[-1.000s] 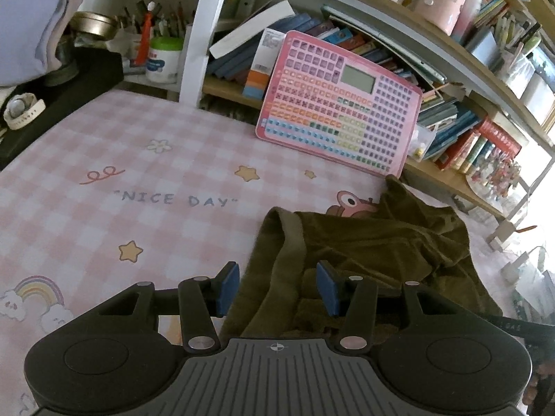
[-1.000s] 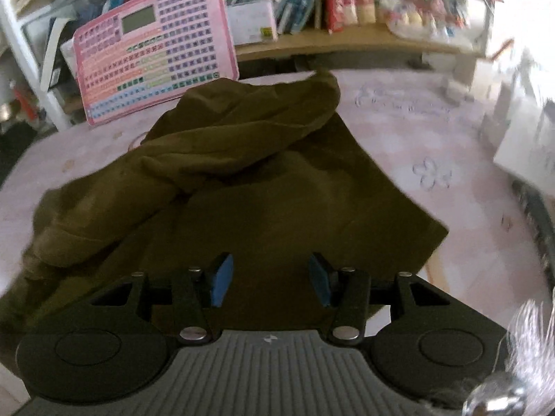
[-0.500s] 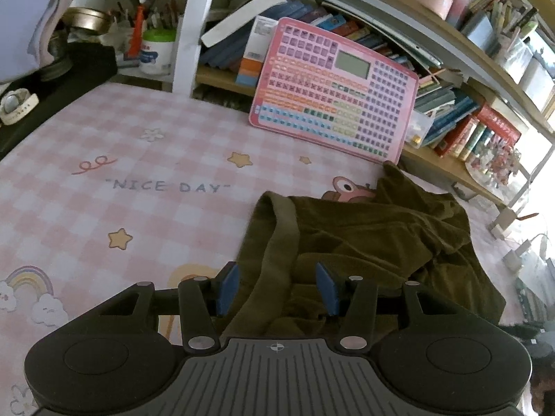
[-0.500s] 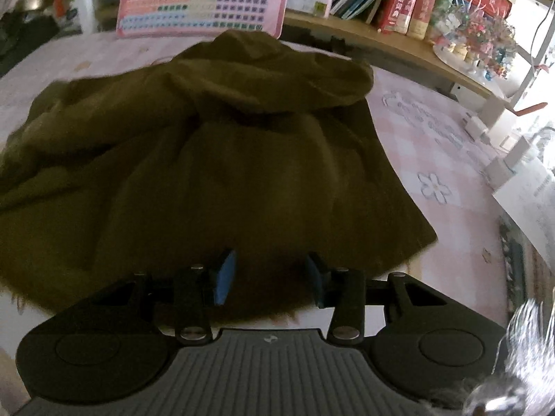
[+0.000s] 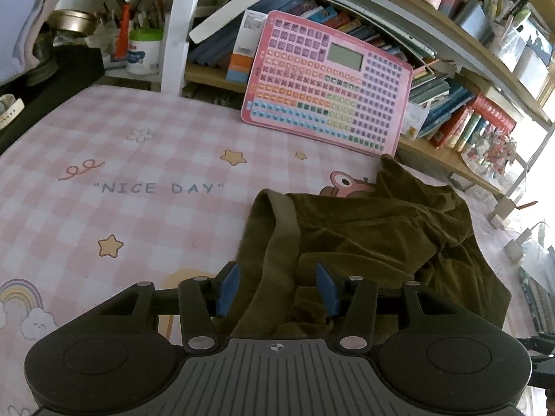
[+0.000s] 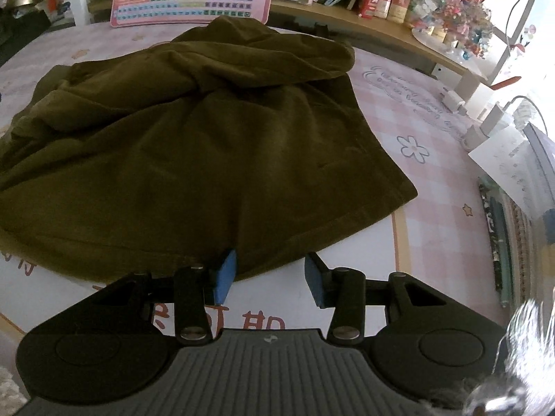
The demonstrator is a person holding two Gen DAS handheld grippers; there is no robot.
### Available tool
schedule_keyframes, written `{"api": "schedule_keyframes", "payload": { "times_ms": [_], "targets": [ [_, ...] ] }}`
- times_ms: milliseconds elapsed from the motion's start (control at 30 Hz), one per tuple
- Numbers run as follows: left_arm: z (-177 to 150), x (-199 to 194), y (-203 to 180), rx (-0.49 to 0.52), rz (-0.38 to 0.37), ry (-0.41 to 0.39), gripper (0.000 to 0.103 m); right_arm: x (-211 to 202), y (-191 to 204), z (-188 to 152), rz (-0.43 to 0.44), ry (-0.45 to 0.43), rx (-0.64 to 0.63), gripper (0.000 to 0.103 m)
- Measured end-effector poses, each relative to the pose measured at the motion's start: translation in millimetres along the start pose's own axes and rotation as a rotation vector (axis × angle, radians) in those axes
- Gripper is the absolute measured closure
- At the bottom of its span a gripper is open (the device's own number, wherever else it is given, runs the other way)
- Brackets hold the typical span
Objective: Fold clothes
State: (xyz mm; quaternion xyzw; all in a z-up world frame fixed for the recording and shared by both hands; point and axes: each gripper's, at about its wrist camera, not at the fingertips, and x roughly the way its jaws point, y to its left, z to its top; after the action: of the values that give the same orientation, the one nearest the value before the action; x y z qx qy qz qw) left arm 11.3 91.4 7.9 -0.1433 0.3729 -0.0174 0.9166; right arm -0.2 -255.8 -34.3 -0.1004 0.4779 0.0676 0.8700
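- Olive-brown garment [image 6: 194, 138] lies crumpled on the pink checked mat [image 5: 138, 159]; I read its long axis as running between my two grippers, waistband [image 5: 281, 239] at my left.
- Left gripper [image 5: 276, 289]: jaws part-open, straddling the waistband; pad contact unclear.
- Right gripper [image 6: 269, 275]: jaws apart, hem edge [image 6: 312, 232] just ahead, nothing held.
- Garment's shape hidden by folds.

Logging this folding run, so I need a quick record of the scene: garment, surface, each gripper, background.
garment: olive-green garment, crumpled, unfolded
surface: pink checked mat
left gripper: open, straddling the garment's ribbed band
right gripper: open, at the garment's near hem
background: pink keypad board leaning on bookshelf
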Motion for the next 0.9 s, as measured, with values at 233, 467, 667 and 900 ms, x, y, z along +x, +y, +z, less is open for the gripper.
{"api": "schedule_keyframes", "payload": {
  "times_ms": [233, 467, 667, 900],
  "targets": [
    [1.3, 0.1, 6.7, 0.004, -0.01, 0.003, 0.054, -0.1, 1.9, 0.1, -0.017, 0.003, 0.02, 0.062],
    [4.5, 2.2, 12.1, 0.014, -0.022, 0.004, 0.054, -1.5, 6.1, -1.7, -0.043, 0.002, 0.032, 0.062],
    [5.5, 5.8, 13.9, 0.025, -0.037, 0.014, 0.054, -2.0, 7.4, -1.6, -0.055, 0.009, 0.052, 0.062],
    [7.1, 8.0, 14.7, 0.036, -0.06, 0.016, 0.054, -1.4, 2.9, 1.6, -0.067, 0.023, 0.138, 0.058]
  ]
}}
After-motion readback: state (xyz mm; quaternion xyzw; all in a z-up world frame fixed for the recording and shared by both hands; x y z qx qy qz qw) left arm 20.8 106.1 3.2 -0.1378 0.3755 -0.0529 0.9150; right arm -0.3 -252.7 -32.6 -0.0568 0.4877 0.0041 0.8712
